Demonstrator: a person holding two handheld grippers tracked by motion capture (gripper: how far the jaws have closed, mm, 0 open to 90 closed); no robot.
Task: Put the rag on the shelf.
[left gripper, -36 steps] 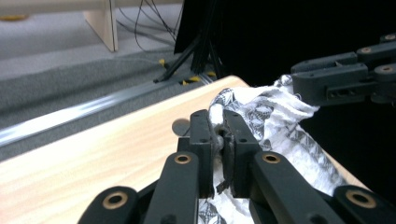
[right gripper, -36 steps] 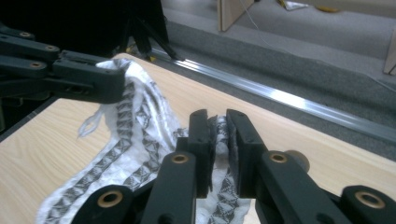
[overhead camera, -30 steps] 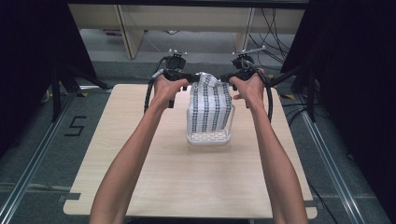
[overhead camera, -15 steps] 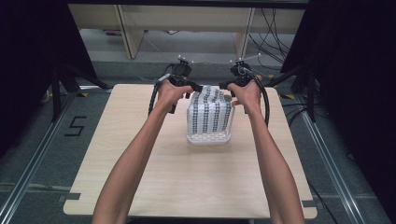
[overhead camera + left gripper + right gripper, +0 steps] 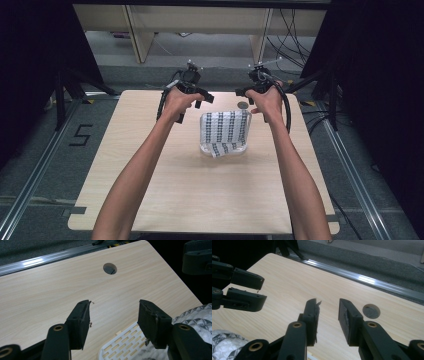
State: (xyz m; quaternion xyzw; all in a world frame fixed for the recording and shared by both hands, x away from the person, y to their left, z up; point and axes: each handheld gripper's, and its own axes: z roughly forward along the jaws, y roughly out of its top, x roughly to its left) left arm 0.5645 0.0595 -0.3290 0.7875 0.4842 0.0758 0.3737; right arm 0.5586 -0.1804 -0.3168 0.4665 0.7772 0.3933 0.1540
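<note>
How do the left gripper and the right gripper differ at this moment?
The left gripper has its jaws spread wider than the right gripper. The left one's jaws have just opened much, the right one's only slightly. Both are open, with nothing between the jaws, above the patterned cloth in the white basket.

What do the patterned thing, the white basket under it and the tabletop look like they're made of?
Patterned cloth: soft woven fabric, matte, since it drapes and wrinkles over the basket. Basket: probably moulded plastic, white, with regular slotted openings. Table: light wood-grain surface, likely laminate, smooth with a faint sheen and a round cut hole.
</note>
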